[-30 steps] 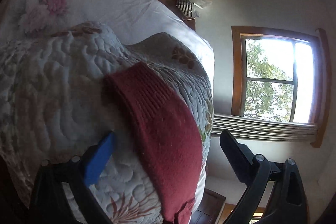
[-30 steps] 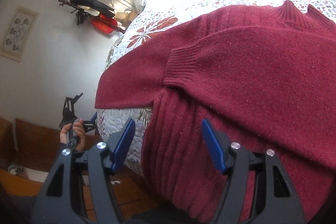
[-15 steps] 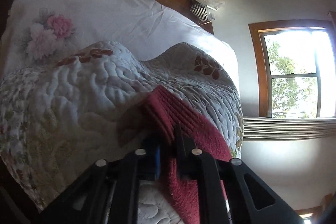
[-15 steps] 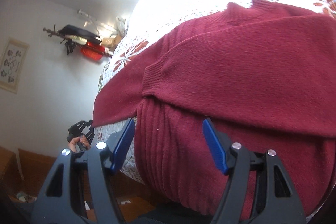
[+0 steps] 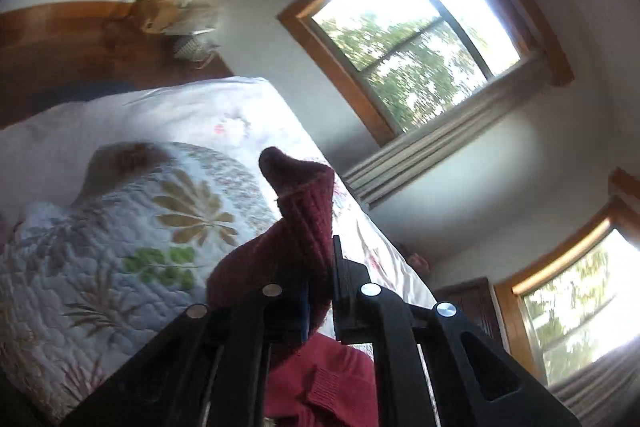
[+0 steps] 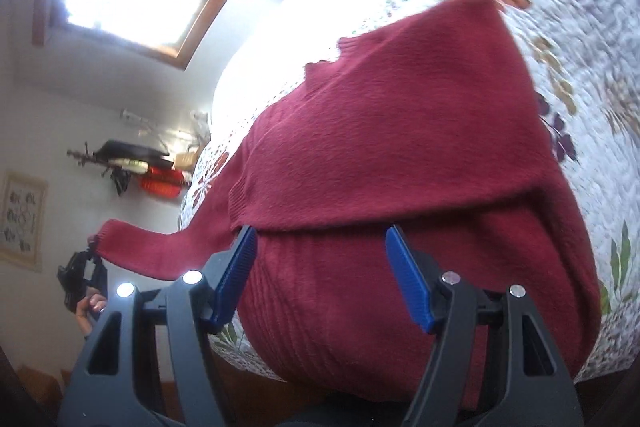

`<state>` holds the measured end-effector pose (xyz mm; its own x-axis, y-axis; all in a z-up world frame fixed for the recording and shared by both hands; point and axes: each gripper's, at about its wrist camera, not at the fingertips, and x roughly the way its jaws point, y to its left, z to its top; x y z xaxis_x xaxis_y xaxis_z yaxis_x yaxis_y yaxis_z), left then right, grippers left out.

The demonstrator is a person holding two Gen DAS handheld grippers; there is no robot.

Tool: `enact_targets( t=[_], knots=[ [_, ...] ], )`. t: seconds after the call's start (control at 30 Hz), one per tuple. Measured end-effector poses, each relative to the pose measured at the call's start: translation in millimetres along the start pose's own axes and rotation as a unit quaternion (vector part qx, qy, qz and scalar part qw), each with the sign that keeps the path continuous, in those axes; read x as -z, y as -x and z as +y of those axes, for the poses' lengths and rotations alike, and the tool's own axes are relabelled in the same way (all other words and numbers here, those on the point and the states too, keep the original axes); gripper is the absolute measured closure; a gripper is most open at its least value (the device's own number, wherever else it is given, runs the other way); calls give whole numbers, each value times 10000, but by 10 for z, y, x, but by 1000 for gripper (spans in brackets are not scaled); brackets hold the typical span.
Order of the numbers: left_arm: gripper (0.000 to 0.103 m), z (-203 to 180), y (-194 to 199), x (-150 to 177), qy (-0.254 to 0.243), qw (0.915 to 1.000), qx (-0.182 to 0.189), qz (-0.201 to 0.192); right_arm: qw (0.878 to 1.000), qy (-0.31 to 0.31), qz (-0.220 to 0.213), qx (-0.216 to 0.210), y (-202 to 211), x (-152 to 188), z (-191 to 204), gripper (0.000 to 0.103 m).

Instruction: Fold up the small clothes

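A dark red knitted sweater (image 6: 400, 155) lies on the floral quilt (image 6: 580, 39), one sleeve folded across its body. My left gripper (image 5: 320, 267) is shut on the ribbed cuff of the other sleeve (image 5: 304, 203), which stands up between the fingers above the quilt (image 5: 120, 227). In the right wrist view that sleeve (image 6: 140, 247) stretches out to the left, off the bed's edge, to the left gripper (image 6: 80, 275) held by a hand. My right gripper (image 6: 320, 251) hovers open over the sweater's lower hem, blue pads (image 6: 408, 279) apart, nothing between them.
A wooden headboard (image 5: 60, 39) and white pillow (image 5: 160, 115) lie beyond the quilt. Two wood-framed windows (image 5: 412, 27) are in the wall to the right of the bed. A wall rack with red and black items (image 6: 140, 167) hangs near the bed's corner.
The left gripper closed on the sleeve cuff and lifted it off the quilt, swinging toward the window. The right gripper stayed open and moved further over the sweater's hem.
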<state>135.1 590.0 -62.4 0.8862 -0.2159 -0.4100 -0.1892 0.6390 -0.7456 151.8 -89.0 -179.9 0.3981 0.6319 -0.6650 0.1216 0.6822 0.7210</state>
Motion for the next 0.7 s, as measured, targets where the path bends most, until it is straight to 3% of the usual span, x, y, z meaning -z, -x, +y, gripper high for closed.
enact_targets(
  t=[0.1,0.3,0.53,0.7],
  knots=[
    [95,-645,-378,268,-677,9957,342,523,9995,-289,-102,-35,54,1,-183,36],
    [95,-1451,-1171,1114,-1644,9731,560,1513,9977,-568,-362,-47,216,-8,-410,36],
    [95,-1692,-2075,2338,-2028,9364,467,2824,9950,-826,-561,40,485,12,-746,36],
    [95,-1710,-2386,3104,-2408,9069,273,3446,9942,-871,-627,108,628,44,-873,36]
  ],
)
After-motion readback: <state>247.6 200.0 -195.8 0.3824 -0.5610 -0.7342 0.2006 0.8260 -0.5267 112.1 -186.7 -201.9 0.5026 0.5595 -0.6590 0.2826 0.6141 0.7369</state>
